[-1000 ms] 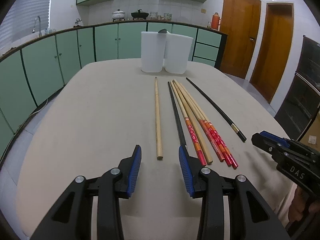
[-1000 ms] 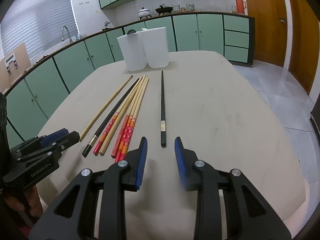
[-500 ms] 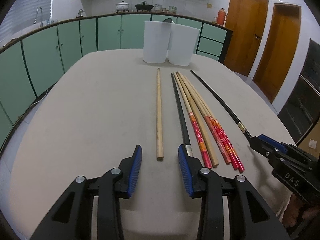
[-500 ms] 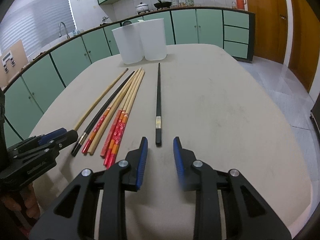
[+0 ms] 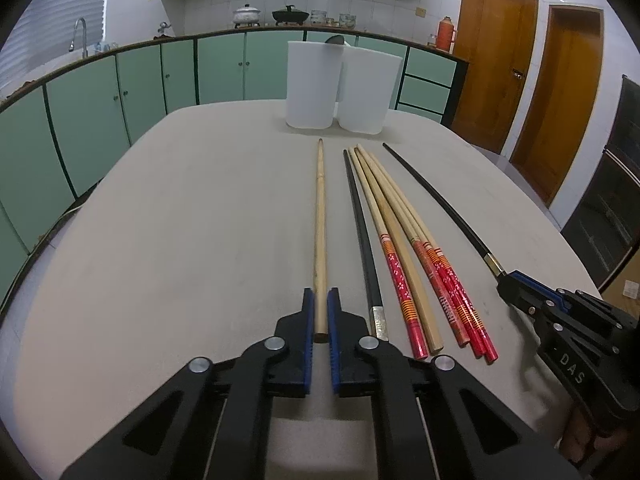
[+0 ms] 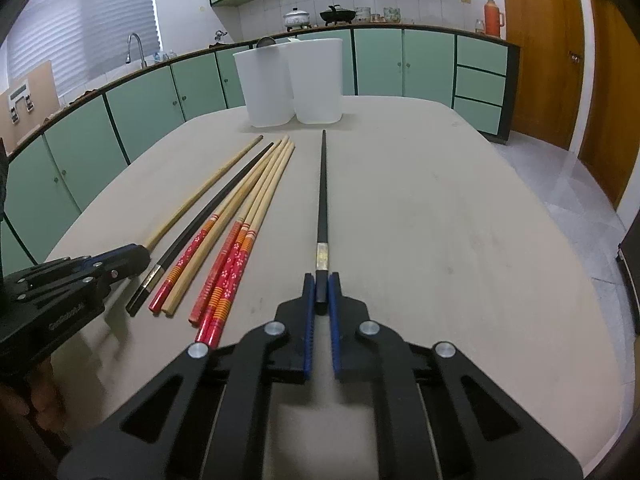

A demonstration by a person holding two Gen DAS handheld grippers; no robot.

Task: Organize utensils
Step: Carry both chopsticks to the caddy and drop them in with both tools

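Several chopsticks lie side by side on the beige table [image 5: 180, 248]. My left gripper [image 5: 321, 300] is shut on the near end of the plain wooden chopstick [image 5: 320, 216], which lies flat on the table. My right gripper [image 6: 321, 284] is shut on the near end of a black chopstick [image 6: 322, 196] with a metal band, set apart on the right. Between them lie another black chopstick [image 5: 362, 236] and red-handled bamboo chopsticks [image 5: 404, 280]. The right gripper [image 5: 516, 288] also shows at the right edge of the left wrist view.
Two white plastic containers [image 5: 310, 84] [image 5: 366, 92] stand side by side at the table's far end; a dark utensil tip shows above them. Green kitchen cabinets [image 5: 100, 100] curve behind the table. Wooden doors [image 5: 492, 60] are at the right.
Both grippers moved forward and closed: the left on the plain wooden chopstick's near end, the right on the separate black chopstick's near end.
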